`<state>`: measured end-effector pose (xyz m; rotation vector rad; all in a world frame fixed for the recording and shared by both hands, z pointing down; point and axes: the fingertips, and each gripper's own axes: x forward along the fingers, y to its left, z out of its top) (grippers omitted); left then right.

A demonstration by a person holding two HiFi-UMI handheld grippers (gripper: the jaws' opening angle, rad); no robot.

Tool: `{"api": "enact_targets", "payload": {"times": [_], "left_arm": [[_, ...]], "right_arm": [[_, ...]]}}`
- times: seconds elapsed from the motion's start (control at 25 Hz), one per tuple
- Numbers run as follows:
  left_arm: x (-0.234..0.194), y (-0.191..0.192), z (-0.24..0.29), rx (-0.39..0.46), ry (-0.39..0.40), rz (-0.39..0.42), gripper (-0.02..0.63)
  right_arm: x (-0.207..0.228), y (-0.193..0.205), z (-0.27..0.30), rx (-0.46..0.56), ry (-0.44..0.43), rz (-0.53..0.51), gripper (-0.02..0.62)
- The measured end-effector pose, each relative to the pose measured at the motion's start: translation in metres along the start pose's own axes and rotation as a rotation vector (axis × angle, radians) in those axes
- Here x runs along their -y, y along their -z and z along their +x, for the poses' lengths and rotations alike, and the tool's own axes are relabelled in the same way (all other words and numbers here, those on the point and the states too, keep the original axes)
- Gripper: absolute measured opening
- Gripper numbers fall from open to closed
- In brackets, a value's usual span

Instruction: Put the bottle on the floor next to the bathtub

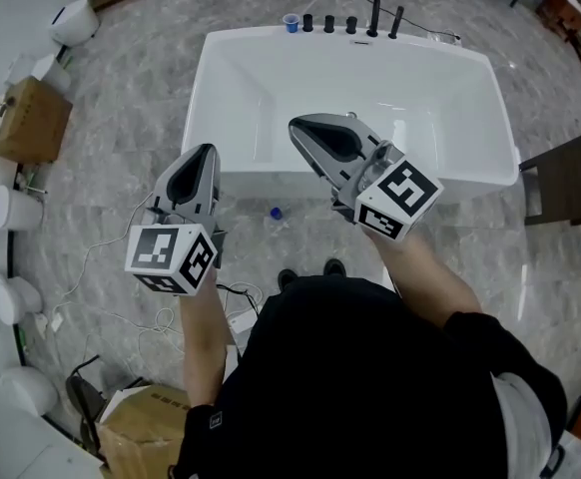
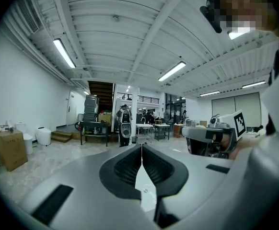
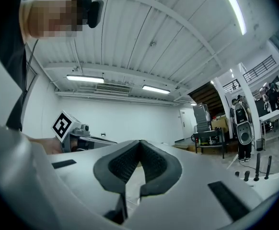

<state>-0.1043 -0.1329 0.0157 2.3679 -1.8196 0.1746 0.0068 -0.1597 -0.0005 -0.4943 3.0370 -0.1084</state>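
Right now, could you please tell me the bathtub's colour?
The bathtub is white; the head view shows it best.

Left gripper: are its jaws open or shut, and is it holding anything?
Shut, empty. The left gripper has its jaws meeting at the tips in its own view, with nothing between them.

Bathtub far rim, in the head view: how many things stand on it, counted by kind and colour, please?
Blue item: 1
Short black knobs: 3
Tall black fittings: 2
Total on the bathtub rim: 6
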Motion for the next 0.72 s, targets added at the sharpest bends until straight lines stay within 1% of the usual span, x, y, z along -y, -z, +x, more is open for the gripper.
{"api": "enact_targets", "payload": {"times": [0.28,0.44,0.72], "left_arm": [[0.009,0.015,-0.008,-0.026,0.007,-0.026,0.018],[0.008,0.02,-0.009,-0.035,0.001,-0.036,0.018],[0.009,0.01,-0.015,-0.024,-0.002,-0.008,0.018]], "right_arm": [[-0.007,0.012,-0.007,-0.03,-0.013,0.013,0.028],[-0.006,0.016,-0.011,-0.042,-0.003,0.011,0.028],[-0.006,0.008,-0.015,-0.039,0.007,-0.012,0.028]]}}
